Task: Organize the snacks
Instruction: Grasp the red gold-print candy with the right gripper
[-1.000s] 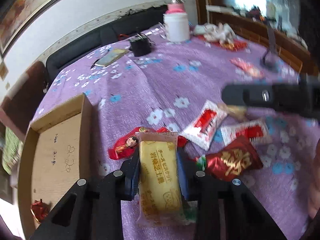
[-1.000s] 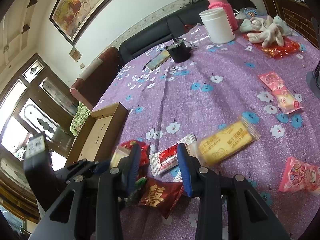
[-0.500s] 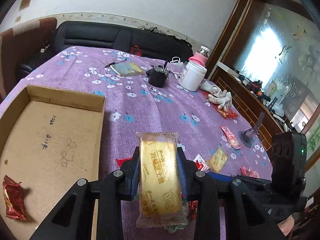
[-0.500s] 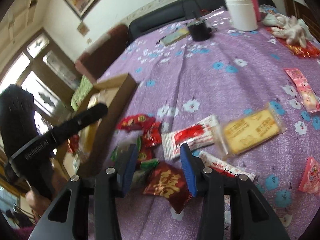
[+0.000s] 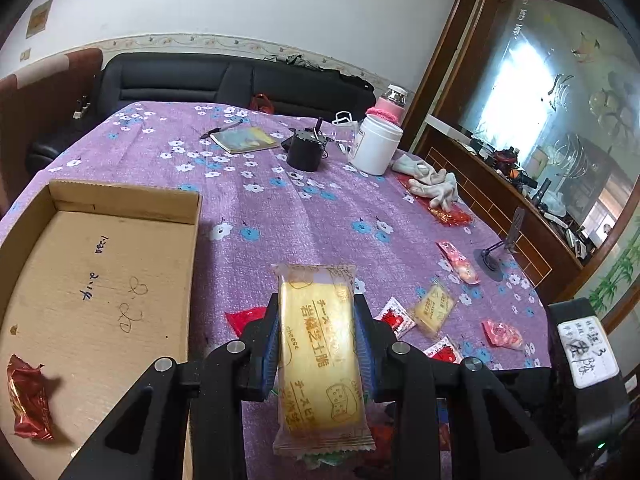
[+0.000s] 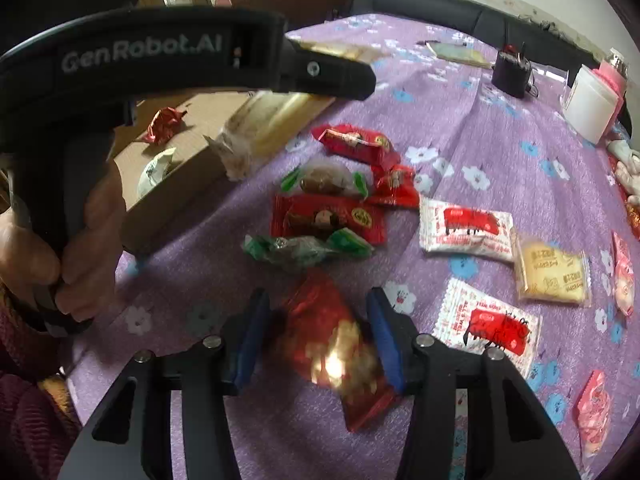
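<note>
The left gripper [image 5: 316, 336] holds a yellow cheese-cracker packet [image 5: 318, 356] clamped between its blue-padded fingers [image 5: 271, 340], lifted above the purple flowered counter [image 5: 280, 216] just beside the right wall of the cardboard box [image 5: 192, 264]. A crumpled red foil wrapper [image 5: 28, 400] lies inside the box near its front left corner. In the right wrist view, the right gripper [image 6: 316, 336] has its fingers [image 6: 252, 336] apart on either side of a red-and-gold snack packet [image 6: 336, 348] lying on the counter; whether the pads touch it is unclear through the blur. Beyond that packet, to the right of the box, lie red packets [image 6: 356, 144], green-wrapped candies [image 6: 304, 248], and white-and-red sachets [image 6: 466, 228]. A white jar [image 5: 376, 148] stands far beyond the box.
</note>
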`<state>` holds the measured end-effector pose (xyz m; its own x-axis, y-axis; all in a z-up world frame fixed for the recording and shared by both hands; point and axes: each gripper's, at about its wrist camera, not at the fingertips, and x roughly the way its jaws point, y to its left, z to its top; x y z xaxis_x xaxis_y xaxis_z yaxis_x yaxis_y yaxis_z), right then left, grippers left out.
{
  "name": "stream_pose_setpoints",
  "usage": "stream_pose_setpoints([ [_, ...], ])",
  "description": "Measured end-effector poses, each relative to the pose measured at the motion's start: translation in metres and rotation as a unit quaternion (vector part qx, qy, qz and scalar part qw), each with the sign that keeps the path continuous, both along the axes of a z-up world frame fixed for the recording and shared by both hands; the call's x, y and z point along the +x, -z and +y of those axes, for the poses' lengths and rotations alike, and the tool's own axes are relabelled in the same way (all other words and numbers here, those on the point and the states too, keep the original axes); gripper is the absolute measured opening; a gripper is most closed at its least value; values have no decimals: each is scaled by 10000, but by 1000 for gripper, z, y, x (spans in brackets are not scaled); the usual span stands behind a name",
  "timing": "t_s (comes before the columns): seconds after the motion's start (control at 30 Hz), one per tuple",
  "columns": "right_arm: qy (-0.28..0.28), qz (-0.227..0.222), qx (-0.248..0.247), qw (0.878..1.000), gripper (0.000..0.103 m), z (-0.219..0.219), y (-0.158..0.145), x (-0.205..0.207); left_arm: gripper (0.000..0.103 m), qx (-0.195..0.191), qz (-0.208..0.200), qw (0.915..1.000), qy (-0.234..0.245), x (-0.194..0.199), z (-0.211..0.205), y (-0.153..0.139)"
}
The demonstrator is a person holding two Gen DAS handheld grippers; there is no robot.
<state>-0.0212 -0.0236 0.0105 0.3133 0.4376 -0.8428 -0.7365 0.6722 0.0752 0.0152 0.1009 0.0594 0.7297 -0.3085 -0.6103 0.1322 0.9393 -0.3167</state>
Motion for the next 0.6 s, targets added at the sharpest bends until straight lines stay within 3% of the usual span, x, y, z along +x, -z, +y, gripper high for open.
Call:
stream_pose_setpoints([
  [0.2,426,-300,136,9986,34,-13,-8,8,34,13,-6,10000,-8,0,1,0],
  [0.37,1413,-308,787,9863,33,-45,-23,33,34,170,-36,9998,12,-2,-5,1],
  [0.6,1933,-142,1012,9758,33,-55,-14,50,34,494,-12,9987,140,-4,-22,6],
])
